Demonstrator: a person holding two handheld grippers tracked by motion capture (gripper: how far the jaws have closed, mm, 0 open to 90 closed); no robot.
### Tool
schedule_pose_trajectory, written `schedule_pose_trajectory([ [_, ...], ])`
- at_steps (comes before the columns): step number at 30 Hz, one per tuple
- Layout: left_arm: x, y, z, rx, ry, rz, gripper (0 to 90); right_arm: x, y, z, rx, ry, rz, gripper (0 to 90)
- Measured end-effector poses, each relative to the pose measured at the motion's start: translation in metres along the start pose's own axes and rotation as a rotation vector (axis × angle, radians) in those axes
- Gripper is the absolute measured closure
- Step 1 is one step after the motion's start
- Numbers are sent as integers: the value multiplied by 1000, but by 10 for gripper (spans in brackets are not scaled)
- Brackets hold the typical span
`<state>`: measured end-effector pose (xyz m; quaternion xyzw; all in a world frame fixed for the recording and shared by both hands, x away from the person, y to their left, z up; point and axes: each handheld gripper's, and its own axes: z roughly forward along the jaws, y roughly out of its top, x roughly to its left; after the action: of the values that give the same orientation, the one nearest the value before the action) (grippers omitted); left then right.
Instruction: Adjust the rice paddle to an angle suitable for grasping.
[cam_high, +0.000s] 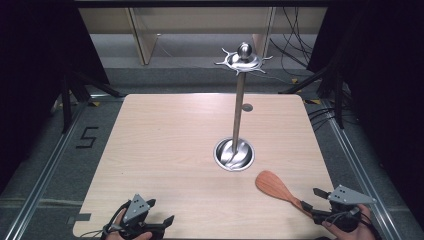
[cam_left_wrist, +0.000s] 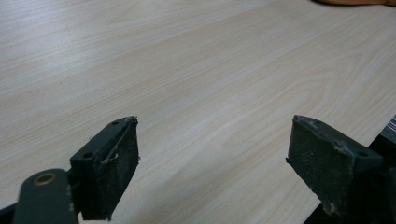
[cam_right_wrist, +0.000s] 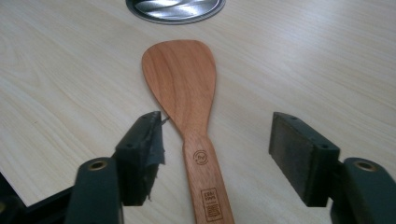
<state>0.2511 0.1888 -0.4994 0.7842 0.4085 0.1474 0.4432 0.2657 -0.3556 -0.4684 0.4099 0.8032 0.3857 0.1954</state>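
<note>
In the high view a wooden spatula (cam_high: 278, 188) is lying near the right gripper (cam_high: 311, 199), just near-right of the steel stand (cam_high: 235, 152), whose thin pole is rising to a hooked crown; the left gripper (cam_high: 161, 212) is waiting at the near-left of the table (cam_high: 165, 135); in the left gripper view its jaws are gaping wide over bare pale woodgrain; in the right gripper view wide-open jaws are flanking the spatula's smooth, stamped handle without touching it

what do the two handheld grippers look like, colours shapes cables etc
Both are black two-jaw tools. The left gripper and right gripper each carry a grey three-cornered plate on top with small dark dots on it. Thin black cables loop around each body by the hands. Close up, the right gripper's pads are flat, dark and rectangular with frayed edges, on arms with brass-coloured rivets; the left gripper's pads look alike.
</note>
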Motion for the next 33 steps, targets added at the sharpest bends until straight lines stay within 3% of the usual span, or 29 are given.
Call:
schedule_pose_trajectory([
  [1, 0, 0, 0, -3, -4, -8, 159, -2, 0, 0, -7, 1, -22, 395],
  [11, 1, 0, 0, 3, -2, 2, 159, -2, 1, -1, -18, 10, -26, 504],
  [13, 1, 0, -1, -1, -3, -7, 159, -2, 2, -2, -32, 33, -17, 564],
  [15, 2, 0, -1, -2, -6, 7, 160, 0, 1, -2, -23, 41, -13, 613],
  [17, 1, 0, -1, 0, -5, -5, 160, 1, 1, -3, -4, 47, -4, 649],
  [18, 1, 0, -1, 1, -4, -1, 159, -2, 2, -2, -6, 40, -52, 708],
  [19, 1, 1, -2, 7, -8, -2, 159, -2, 2, -2, -11, 36, -68, 727],
  [23, 1, 1, -2, 5, -8, 1, 159, 3, 2, -2, 20, 58, -54, 801],
  [24, 0, 1, -2, 2, -7, -5, 159, 3, 2, 0, 24, 66, -83, 839],
  [28, 1, 1, -2, -7, -8, -5, 159, 3, 2, 8, 60, 90, -141, 886],
  [31, 1, 0, -1, -12, -8, -19, 159, 5, 2, 11, 80, 102, -148, 893],
  [32, 2, 1, -1, -10, -11, 1, 159, 3, 2, 13, 83, 107, -168, 894],
  [33, 0, 0, -1, -16, -10, -19, 159, 3, 1, 16, 94, 113, -163, 894],
])
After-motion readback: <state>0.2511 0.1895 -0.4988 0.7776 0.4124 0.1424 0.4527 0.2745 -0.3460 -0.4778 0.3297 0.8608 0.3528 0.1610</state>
